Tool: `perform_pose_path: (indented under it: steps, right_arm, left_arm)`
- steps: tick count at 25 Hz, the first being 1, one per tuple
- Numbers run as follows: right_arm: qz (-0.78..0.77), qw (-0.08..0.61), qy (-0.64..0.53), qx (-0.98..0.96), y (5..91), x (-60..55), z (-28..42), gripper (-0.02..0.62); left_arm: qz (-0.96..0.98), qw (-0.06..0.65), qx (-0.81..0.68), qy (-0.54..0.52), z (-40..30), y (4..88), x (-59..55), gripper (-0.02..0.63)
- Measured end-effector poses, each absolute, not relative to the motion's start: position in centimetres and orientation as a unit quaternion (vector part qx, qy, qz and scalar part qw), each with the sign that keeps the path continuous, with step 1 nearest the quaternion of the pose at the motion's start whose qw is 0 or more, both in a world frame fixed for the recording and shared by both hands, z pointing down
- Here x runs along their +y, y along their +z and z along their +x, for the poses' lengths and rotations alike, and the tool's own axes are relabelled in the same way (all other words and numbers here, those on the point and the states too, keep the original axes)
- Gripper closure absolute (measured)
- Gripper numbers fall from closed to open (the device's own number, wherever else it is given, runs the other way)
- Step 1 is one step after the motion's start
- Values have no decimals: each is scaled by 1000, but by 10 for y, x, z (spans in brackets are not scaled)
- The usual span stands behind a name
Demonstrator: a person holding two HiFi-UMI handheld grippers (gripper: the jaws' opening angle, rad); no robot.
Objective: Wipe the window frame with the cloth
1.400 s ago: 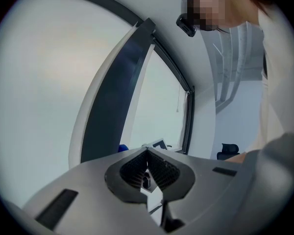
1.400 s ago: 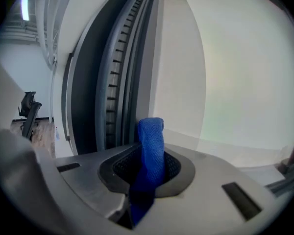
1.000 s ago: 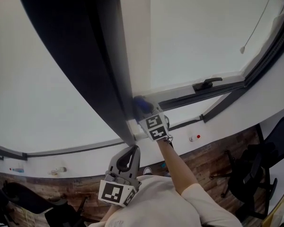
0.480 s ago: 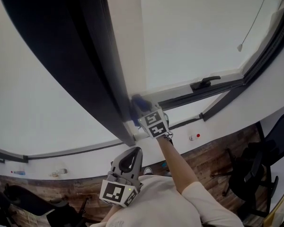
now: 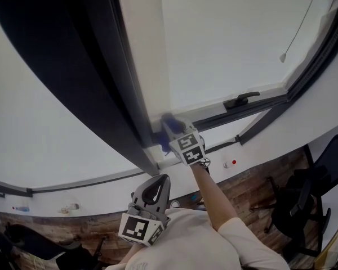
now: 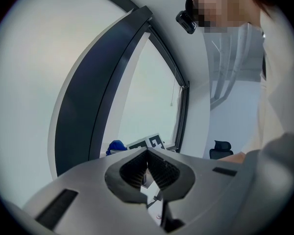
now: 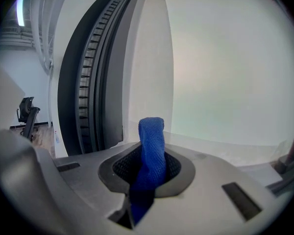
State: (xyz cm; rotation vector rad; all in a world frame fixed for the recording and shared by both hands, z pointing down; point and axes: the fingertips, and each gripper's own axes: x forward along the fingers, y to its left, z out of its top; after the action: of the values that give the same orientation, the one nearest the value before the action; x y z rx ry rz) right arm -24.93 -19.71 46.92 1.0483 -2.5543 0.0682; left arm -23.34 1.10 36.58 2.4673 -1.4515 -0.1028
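A blue cloth [image 7: 151, 153] stands up between the jaws of my right gripper [image 7: 148, 168], which is shut on it. In the head view the cloth [image 5: 167, 126] presses against the foot of the white upright of the window frame [image 5: 141, 66], beside the dark open sash [image 5: 62, 77], with the right gripper [image 5: 177, 134] just behind it. My left gripper [image 5: 152, 191] hangs low near the person's chest, jaws together and empty. The left gripper view shows its shut jaws, with the cloth [image 6: 115, 147] far beyond the left gripper [image 6: 147, 168].
A black window handle [image 5: 240, 100] sits on the lower frame rail to the right. A blind cord with a weight [image 5: 282, 57] hangs over the right pane. Office chairs [image 5: 304, 207] stand on the wooden floor below at the right.
The right gripper with the cloth has shifted slightly right and down along the base of the white upright. The head view has tilted a little. The left gripper has stayed in place.
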Motion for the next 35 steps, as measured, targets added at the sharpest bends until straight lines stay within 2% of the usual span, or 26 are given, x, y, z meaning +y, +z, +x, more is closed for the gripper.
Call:
perform_pose_path:
  steps: [19,35]
  right_arm:
    - [414,183,38,-891,470,-217,-197,534]
    - [463,167,48,-869,465,-247,-127,534]
  left_arm:
    - [859,138,-492,-45,-219,363,3,597]
    - [856,134,-499,-32,-205,368,-6,597]
